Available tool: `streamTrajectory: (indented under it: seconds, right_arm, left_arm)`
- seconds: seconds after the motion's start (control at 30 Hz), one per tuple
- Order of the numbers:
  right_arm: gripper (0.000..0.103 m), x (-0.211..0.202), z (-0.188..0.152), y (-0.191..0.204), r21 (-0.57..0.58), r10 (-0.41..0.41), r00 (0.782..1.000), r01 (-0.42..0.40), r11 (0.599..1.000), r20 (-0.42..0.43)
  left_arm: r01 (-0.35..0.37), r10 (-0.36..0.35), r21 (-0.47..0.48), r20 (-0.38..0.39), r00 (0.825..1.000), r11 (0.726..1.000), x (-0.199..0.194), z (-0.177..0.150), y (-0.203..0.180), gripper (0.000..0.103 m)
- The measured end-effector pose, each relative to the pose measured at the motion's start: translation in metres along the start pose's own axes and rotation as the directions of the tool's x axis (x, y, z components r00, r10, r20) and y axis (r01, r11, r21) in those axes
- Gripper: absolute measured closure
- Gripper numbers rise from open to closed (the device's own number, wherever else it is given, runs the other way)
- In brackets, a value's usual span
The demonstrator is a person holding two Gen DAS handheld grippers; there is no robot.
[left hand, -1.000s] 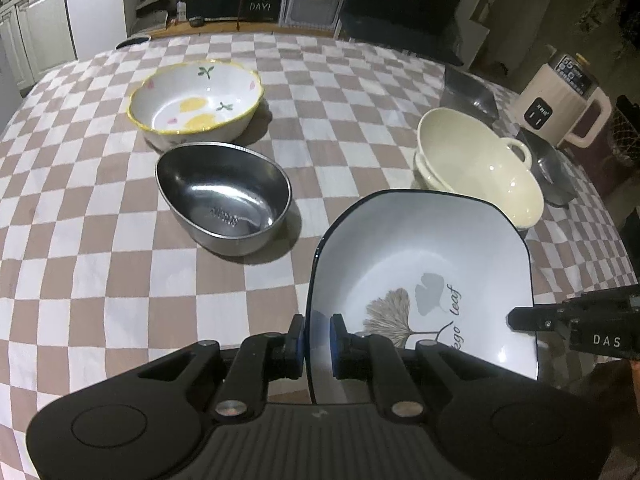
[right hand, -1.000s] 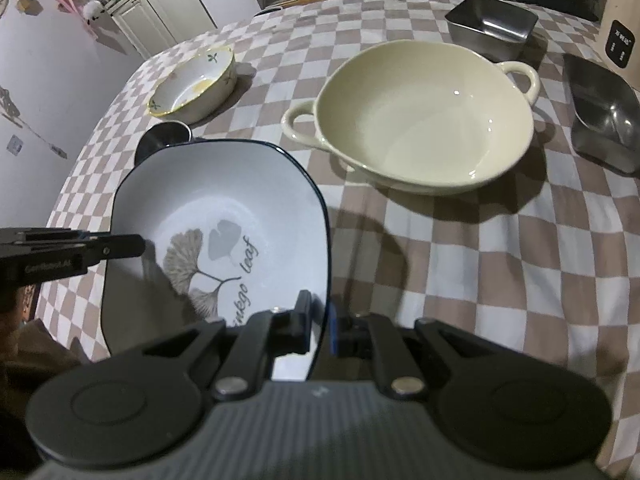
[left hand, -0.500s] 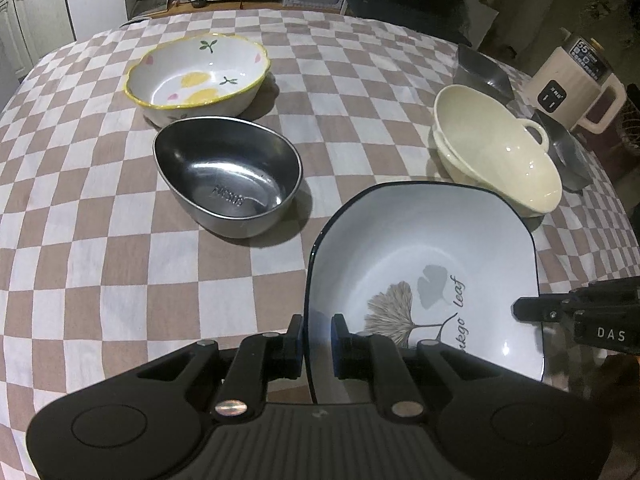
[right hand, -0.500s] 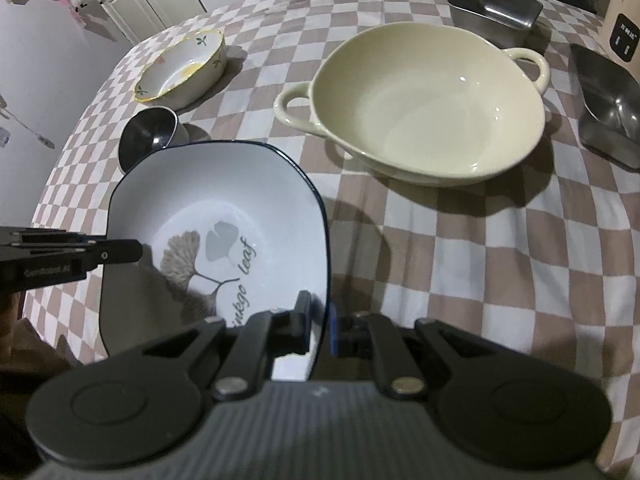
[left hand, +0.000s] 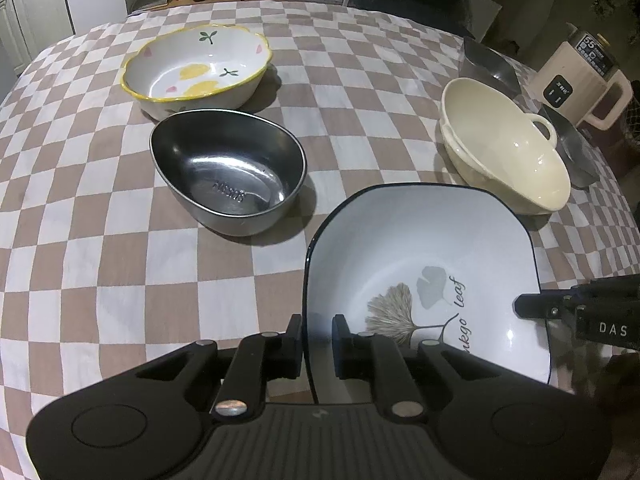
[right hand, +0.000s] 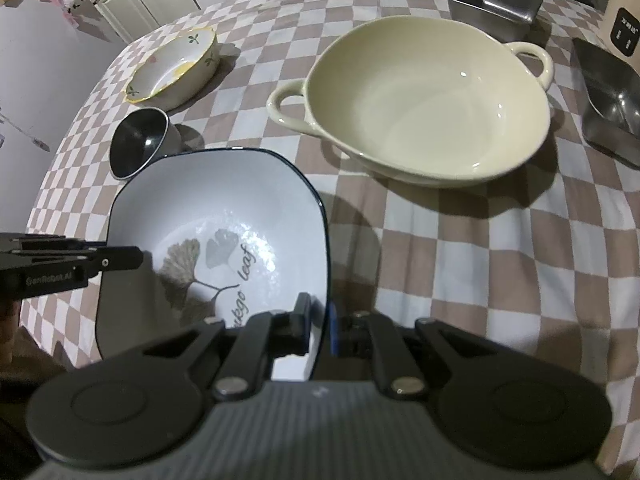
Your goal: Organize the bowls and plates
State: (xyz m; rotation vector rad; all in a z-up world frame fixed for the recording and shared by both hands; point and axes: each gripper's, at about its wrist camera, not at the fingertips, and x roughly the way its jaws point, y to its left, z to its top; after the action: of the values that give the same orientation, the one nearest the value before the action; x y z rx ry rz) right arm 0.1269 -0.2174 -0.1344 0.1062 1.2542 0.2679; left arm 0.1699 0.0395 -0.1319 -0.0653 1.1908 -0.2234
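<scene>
A white square bowl [left hand: 420,264] [right hand: 216,216] with a dark rim and a ginkgo leaf print is held between both grippers, over the near edge of the checkered table [left hand: 120,240]. My left gripper [left hand: 318,330] [right hand: 134,258] is shut on its left rim. My right gripper [right hand: 319,314] [left hand: 528,306] is shut on its right rim. Beyond it stand a steel oval bowl [left hand: 228,176] [right hand: 138,142], a flower-patterned bowl with a yellow rim [left hand: 196,72] [right hand: 172,66], and a cream two-handled bowl [left hand: 504,152] [right hand: 428,96].
Two rectangular steel trays [right hand: 494,0] [right hand: 608,100] sit at the back right behind the cream bowl. A beige kettle [left hand: 580,76] stands at the far right edge. White cabinets and a sign lie beyond the table.
Both grippers keep their hold on the bowl's opposite rims. The views have tipped only slightly, and the dishes on the table have not moved.
</scene>
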Motion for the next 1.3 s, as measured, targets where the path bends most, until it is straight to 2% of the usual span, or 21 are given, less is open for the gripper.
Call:
streamTrajectory:
  seconds: [0.63, 0.93, 1.3]
  right_arm:
    - [0.092, 0.006, 0.007, 0.007, 0.013, -0.027, 0.999, 0.026, 1.000, 0.029]
    - [0.091, 0.010, 0.008, 0.011, 0.009, -0.044, 0.999, 0.044, 0.999, 0.014]
    - [0.089, 0.012, 0.007, 0.010, 0.007, -0.027, 1.000, 0.027, 1.000, -0.009]
  left_arm:
    - [-0.005, 0.005, -0.012, -0.007, 1.000, 1.000, 0.007, 0.005, 0.003, 0.087]
    - [-0.007, 0.007, 0.002, -0.022, 1.000, 1.000, 0.011, 0.005, 0.002, 0.086]
    - [-0.013, 0.012, 0.000, -0.043, 0.999, 1.000, 0.010, 0.005, 0.002, 0.086]
